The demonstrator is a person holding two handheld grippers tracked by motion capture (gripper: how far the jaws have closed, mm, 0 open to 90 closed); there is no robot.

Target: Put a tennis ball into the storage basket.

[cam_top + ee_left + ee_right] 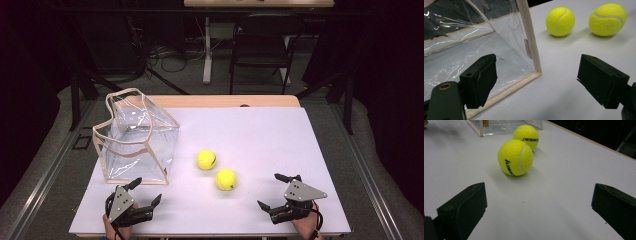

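Both jaws of the left gripper (147, 191) stand wide apart with nothing between them, just in front of the clear bag (137, 140); in the left gripper view one jaw overlaps the bag's cloth-trimmed lower edge, and whether it touches cannot be told; the bag's far wall is cut off there at the top. Right of the bag lie two tennis balls: the farther ball (206, 159) near the bag's front corner, the nearer ball (226, 179) just beside it, a small gap between them. Bare white table (260, 135) lies open right of the bag, out to the table's right edge; the right gripper (275, 190) gapes equally wide, empty, well right of the bag and near the front edge.
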